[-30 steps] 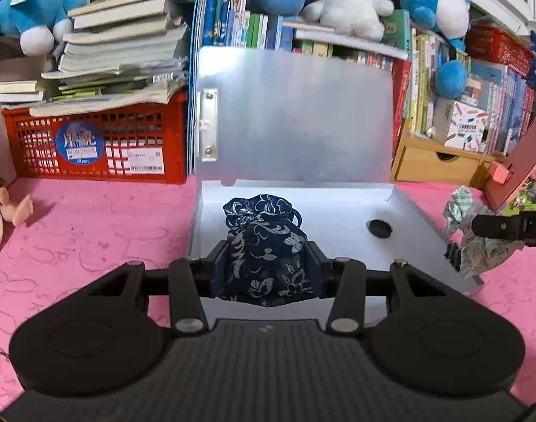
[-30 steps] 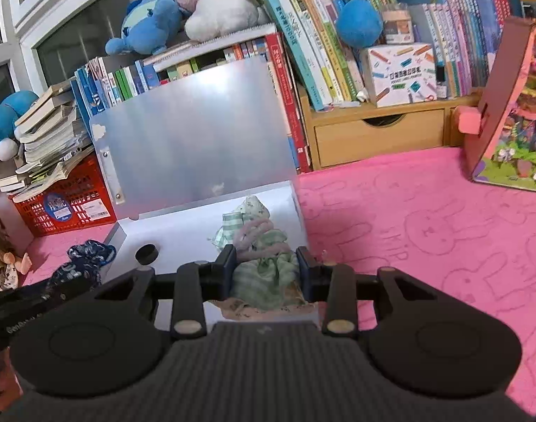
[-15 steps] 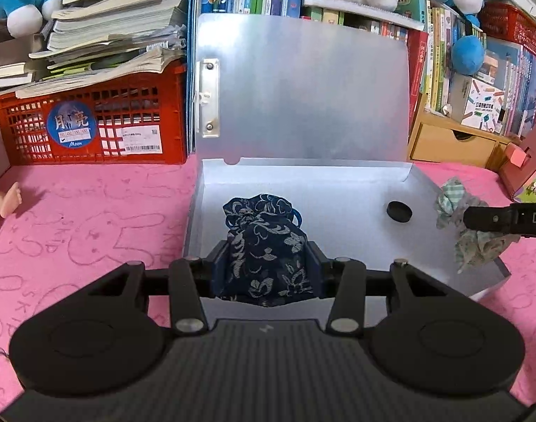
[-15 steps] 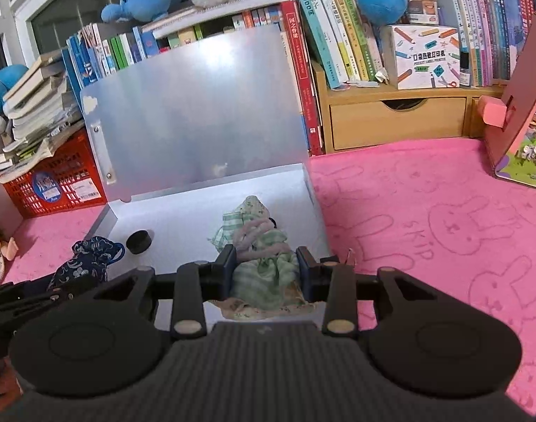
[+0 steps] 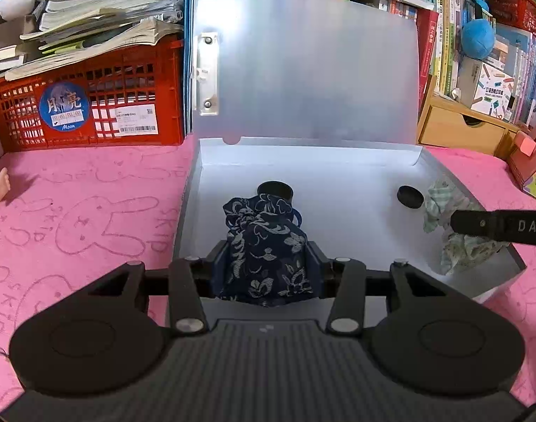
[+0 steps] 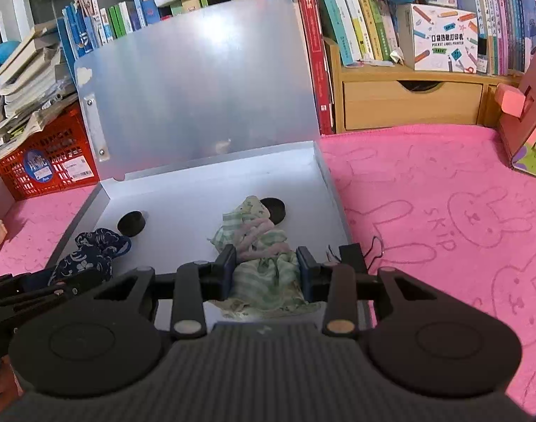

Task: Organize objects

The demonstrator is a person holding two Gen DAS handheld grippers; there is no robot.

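Observation:
My left gripper (image 5: 268, 267) is shut on a navy floral drawstring pouch (image 5: 264, 246) and holds it over the near left part of an open grey file box (image 5: 338, 161). My right gripper (image 6: 266, 270) is shut on a green checked pouch (image 6: 261, 246) with a pink tie, over the box's near right part (image 6: 197, 183). Each pouch also shows in the other view: the green one (image 5: 458, 242) and the navy one (image 6: 88, 249). Two black round knobs (image 5: 410, 197) (image 5: 275, 190) stand on the box floor.
The box lid (image 5: 303, 70) stands upright at the back. A red crate (image 5: 85, 105) with stacked books stands at back left, a wooden drawer unit (image 6: 408, 105) with books at back right, a cardboard toy house (image 6: 528, 130) at far right. A pink bunny mat (image 6: 444, 211) covers the surface.
Both grippers have moved forward and down over the box, carrying their pouches. A second black knob has come into view behind the navy pouch.

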